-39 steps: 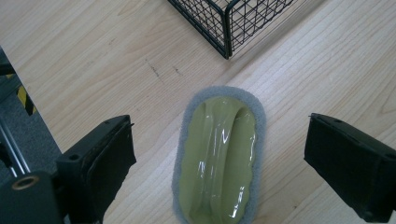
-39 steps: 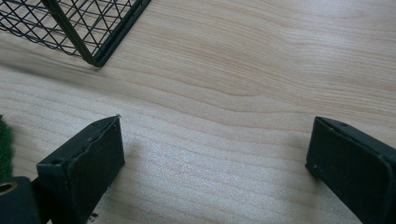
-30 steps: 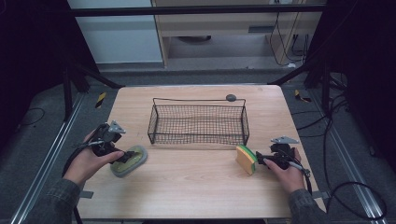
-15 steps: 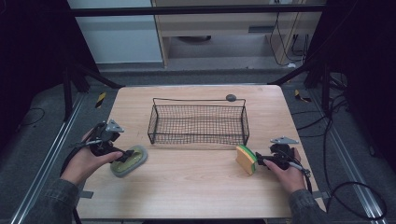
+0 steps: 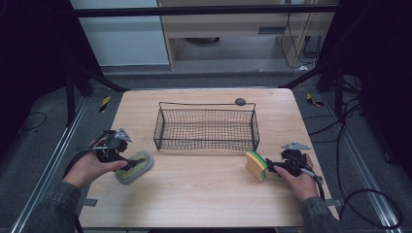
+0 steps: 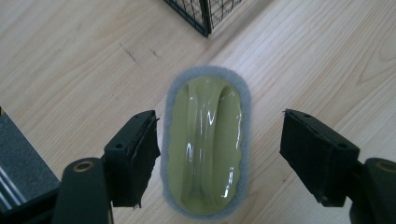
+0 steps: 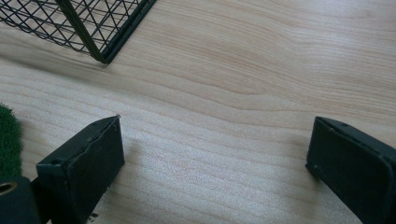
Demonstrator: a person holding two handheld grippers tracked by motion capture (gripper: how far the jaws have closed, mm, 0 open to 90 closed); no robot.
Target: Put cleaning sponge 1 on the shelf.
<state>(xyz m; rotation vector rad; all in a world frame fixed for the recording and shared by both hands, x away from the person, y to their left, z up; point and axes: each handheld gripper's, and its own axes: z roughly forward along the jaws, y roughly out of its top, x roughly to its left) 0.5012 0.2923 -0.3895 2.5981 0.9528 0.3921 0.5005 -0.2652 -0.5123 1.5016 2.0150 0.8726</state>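
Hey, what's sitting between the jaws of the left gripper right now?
The green scrubber with the grey pad rim lies on the table between the left gripper jaws, which have just been closing; the left gripper view shows gaps on both sides.

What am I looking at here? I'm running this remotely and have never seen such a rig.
There is no robot arm: a person holds a two-jaw gripper in each hand at a wooden table. The high view looks down from above; each gripper view looks along that gripper's own jaws. On the table are a black wire basket, a green scrubber with a grey felt rim and a yellow-and-green sponge. The left gripper straddles the scrubber; its jaws have just been closing but do not grip it yet. The right gripper is open over bare wood beside the sponge. Nothing is held.
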